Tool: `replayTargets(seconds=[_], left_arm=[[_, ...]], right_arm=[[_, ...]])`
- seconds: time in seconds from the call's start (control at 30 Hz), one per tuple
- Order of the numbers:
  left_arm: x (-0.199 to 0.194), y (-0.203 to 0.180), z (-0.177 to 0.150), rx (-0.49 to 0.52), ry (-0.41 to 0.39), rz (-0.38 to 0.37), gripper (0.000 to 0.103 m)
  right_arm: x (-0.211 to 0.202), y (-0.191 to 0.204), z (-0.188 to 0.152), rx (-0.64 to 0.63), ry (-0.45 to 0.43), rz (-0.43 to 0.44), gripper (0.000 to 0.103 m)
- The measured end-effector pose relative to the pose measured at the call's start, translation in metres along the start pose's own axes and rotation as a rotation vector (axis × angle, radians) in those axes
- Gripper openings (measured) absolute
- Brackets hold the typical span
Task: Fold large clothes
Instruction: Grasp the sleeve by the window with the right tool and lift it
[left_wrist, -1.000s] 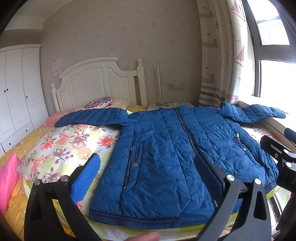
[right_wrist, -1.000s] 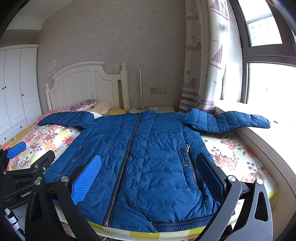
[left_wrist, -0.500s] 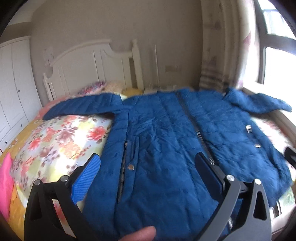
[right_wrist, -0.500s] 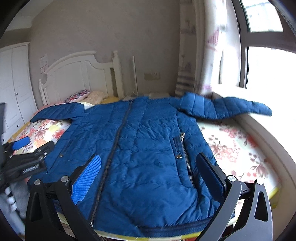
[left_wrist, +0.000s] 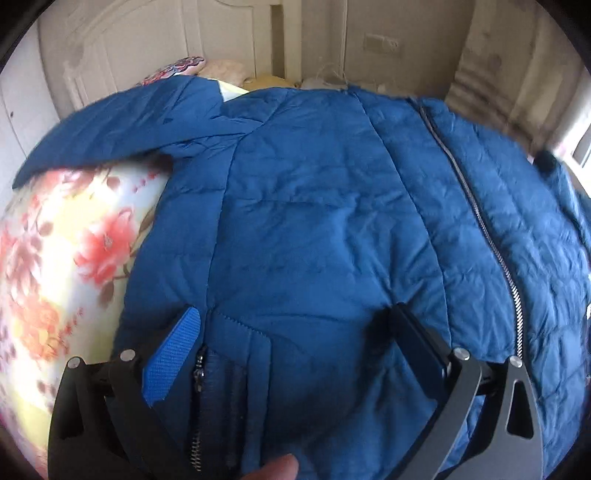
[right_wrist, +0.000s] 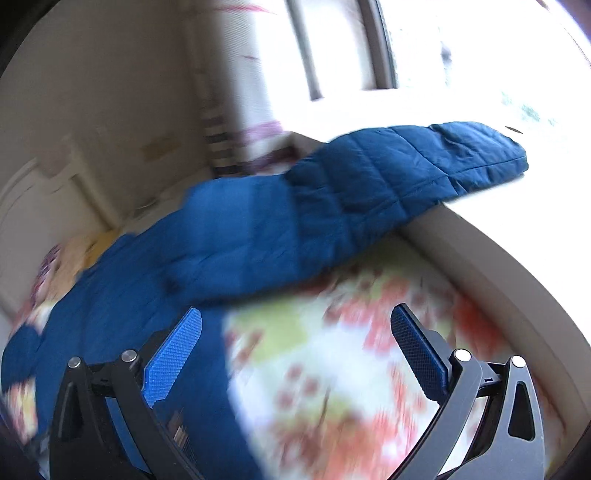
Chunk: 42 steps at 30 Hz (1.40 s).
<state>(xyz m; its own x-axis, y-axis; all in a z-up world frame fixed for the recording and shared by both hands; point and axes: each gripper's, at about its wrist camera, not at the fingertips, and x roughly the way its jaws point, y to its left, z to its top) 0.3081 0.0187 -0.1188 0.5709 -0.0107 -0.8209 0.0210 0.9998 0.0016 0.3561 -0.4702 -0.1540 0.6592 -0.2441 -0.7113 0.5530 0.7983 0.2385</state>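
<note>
- The blue quilted jacket (left_wrist: 332, 229) lies spread front-up on the bed, zipped, its body covering most of the mattress from the foot edge towards the headboard (left_wrist: 177, 33).
- One sleeve (left_wrist: 122, 125) stretches out to the bed's left side; the other sleeve (right_wrist: 388, 177) reaches past the right edge of the bed onto the pale window ledge (right_wrist: 491, 254).
- The left gripper (left_wrist: 291, 332) hangs low over the jacket's left front panel, just above the zipped pocket (left_wrist: 201, 387), jaws spread wide with nothing between them; whether a pad touches the cloth I cannot tell.
- The right gripper (right_wrist: 295, 332) is also wide and empty, over the jacket's right side edge where it meets the floral sheet (right_wrist: 332, 369); this view is heavily blurred.
- Judged from this, no fold is made yet: the step in hand is the approach to a first hold, probably on the side edges or the sleeves.
- The next move calls for closing on a sleeve or side seam, pinching through the puffy layers firmly enough not to slip, then carrying it across the zip (left_wrist: 476, 206).
- A fingertip (left_wrist: 273, 467) shows at the bottom rim of the left view.
- The bed carries a flowered sheet (left_wrist: 62, 258) and pillows (left_wrist: 177, 68) by the headboard; a curtain (right_wrist: 236, 122) and a bright window stand to the right.
</note>
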Motion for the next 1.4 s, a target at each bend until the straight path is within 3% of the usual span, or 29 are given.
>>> replayTargets(seconds=[0.1,0.2,0.23,0.27,0.33,0.37,0.4,0.5,0.6,0.67,0.73,0.77,0.83,0.87,0.9,0.97,1.07,1.17,1.27,1.3,1.4], left_arm=[[0.002,-0.003,-0.004,0.017,-0.005,0.019,0.101],[0.003,-0.002,-0.004,0.007,0.004,0.009,0.101],[0.003,-0.002,-0.004,0.006,0.006,0.009,0.101],[0.002,-0.003,-0.003,0.007,0.008,0.011,0.101],[0.003,-0.004,-0.003,0.008,0.007,0.012,0.101],[0.002,-0.004,-0.004,0.008,0.005,0.01,0.101],[0.002,-0.003,-0.004,0.006,0.004,0.007,0.101],[0.002,-0.003,-0.003,0.003,0.0,0.003,0.101],[0.001,-0.003,-0.003,0.002,-0.003,0.002,0.101],[0.001,-0.003,-0.003,0.0,-0.005,-0.001,0.101],[0.0,-0.002,-0.004,-0.001,-0.006,-0.002,0.101],[0.0,-0.001,-0.004,-0.001,-0.007,-0.003,0.101],[0.0,-0.001,-0.003,-0.001,-0.008,-0.005,0.101],[0.0,-0.001,-0.004,-0.001,-0.009,-0.006,0.101],[0.0,0.0,-0.004,-0.003,-0.009,-0.008,0.101],[-0.001,-0.001,-0.004,-0.004,-0.01,-0.009,0.101],[-0.001,-0.001,-0.003,-0.003,-0.009,-0.009,0.101],[-0.001,0.0,-0.003,-0.006,-0.014,-0.017,0.101],[-0.001,-0.001,-0.003,-0.001,-0.014,-0.01,0.101],[-0.001,-0.002,-0.003,0.001,-0.015,-0.008,0.101],[-0.002,-0.002,-0.004,0.001,-0.016,-0.009,0.101]], right_arm=[[0.039,-0.014,0.021,0.065,0.034,-0.059,0.097],[0.07,-0.03,0.039,0.162,0.06,-0.109,0.086],[0.076,-0.033,0.044,0.186,0.056,-0.108,0.072],[0.078,-0.033,0.049,0.191,0.043,-0.081,0.05],[0.067,-0.021,0.055,0.155,-0.034,-0.062,0.031],[0.057,-0.008,0.057,0.116,-0.095,-0.055,0.028],[0.04,0.016,0.059,0.035,-0.173,-0.038,0.027],[0.007,0.097,0.05,-0.203,-0.276,0.035,0.026],[-0.01,0.177,0.019,-0.446,-0.322,0.12,0.026],[-0.01,0.237,-0.021,-0.63,-0.308,0.19,0.026],[0.002,0.277,-0.059,-0.759,-0.239,0.233,0.027],[0.015,0.296,-0.082,-0.832,-0.155,0.254,0.029],[0.048,0.314,-0.117,-0.916,0.035,0.26,0.04],[0.065,0.317,-0.132,-0.942,0.106,0.222,0.048],[0.052,0.311,-0.131,-0.935,0.055,0.212,0.054],[0.03,0.298,-0.119,-0.886,0.118,0.224,0.071],[-0.017,0.26,-0.099,-0.789,0.188,0.304,0.072],[-0.072,0.201,-0.079,-0.682,0.086,0.342,0.071],[-0.102,0.122,-0.043,-0.358,0.042,0.401,0.071],[-0.108,0.084,-0.026,-0.181,0.02,0.402,0.071],[-0.096,0.021,0.003,0.052,0.022,0.358,0.074]])
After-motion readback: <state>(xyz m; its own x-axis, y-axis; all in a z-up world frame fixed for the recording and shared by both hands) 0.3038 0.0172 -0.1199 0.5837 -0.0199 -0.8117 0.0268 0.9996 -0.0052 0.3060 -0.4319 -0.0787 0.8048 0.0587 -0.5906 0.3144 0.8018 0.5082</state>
